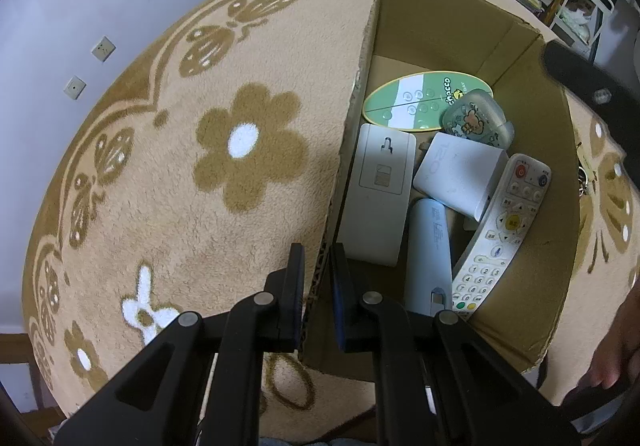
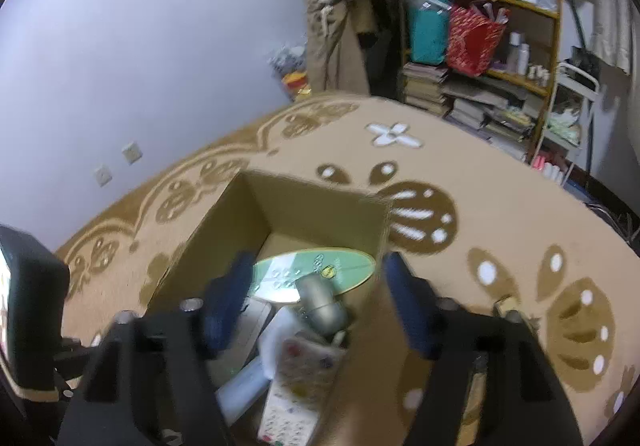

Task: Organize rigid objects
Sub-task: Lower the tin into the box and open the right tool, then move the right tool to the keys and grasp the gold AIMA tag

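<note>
Covering the surface, a tan flowered blanket point(image 1: 168, 182); left gripper point(image 1: 316, 282) pinches cardboard box point(image 1: 448, 22) wall, right gripper point(image 2: 316, 306) gapes empty; cluttered shelves point(image 2: 500, 46) behind.

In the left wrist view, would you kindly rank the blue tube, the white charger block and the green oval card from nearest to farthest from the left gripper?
Measured from the left gripper, which is clamped on the cardboard box wall:
1. Blue tube: just right of the fingers, at the box's near end.
2. White charger block: mid-box, further right.
3. Green oval card: at the far end.
</note>
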{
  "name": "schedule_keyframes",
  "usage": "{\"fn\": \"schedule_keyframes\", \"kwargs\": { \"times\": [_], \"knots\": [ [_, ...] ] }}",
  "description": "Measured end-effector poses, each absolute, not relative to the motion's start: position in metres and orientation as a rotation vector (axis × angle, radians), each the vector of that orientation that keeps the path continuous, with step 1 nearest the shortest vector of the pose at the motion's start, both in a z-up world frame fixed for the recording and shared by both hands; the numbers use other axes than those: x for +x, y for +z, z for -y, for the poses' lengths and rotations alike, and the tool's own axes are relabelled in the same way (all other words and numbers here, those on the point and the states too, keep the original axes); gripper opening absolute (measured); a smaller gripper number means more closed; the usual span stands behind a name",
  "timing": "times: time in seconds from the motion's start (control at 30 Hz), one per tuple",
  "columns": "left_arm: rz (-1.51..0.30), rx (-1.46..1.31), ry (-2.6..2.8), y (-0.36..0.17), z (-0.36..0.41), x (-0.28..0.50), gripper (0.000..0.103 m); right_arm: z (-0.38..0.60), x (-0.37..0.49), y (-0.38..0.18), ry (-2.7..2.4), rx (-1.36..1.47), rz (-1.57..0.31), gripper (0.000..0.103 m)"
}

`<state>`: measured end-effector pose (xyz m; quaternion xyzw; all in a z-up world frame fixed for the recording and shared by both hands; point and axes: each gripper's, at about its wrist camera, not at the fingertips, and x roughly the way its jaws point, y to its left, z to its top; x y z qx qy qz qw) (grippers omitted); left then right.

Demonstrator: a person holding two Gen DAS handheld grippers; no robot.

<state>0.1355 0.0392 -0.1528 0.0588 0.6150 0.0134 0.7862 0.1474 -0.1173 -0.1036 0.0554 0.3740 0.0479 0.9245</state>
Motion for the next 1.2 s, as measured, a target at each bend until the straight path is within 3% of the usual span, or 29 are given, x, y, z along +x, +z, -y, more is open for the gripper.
{"fn": "schedule_keyframes", "kwargs": {
  "times": [0.13, 0.23, 0.77, 1.03, 1.13, 1.2],
  "knots": [
    [-1.325, 0.133, 0.028, -0.154, -0.041, 0.136, 0.011, 0.139, 0.150, -0.103, 0.025, 0.088, -0.753, 0.089],
    [-1.327, 0.129, 0.027, -0.154, -0.041, 0.137, 0.011, 0.164, 0.155, -0.110, -0.046, 0.107, -0.769, 0.103],
    [-1.326, 0.134, 0.035, -0.155, -0.038, 0.135, 0.011, 0.277, 0.166, -0.175, -0.227, 0.263, -0.885, 0.103],
    [-1.324, 0.144, 0.036, -0.155, -0.036, 0.135, 0.011, 0.291, 0.172, -0.208, -0.218, 0.327, -0.932, 0.082],
    [-1.325, 0.138, 0.035, -0.154, -0.037, 0.135, 0.011, 0.290, 0.174, -0.219, -0.202, 0.343, -0.960, 0.079],
    [-1.325, 0.140, 0.035, -0.154, -0.036, 0.134, 0.011, 0.288, 0.177, -0.226, -0.205, 0.332, -0.999, 0.066]
  ]
}}
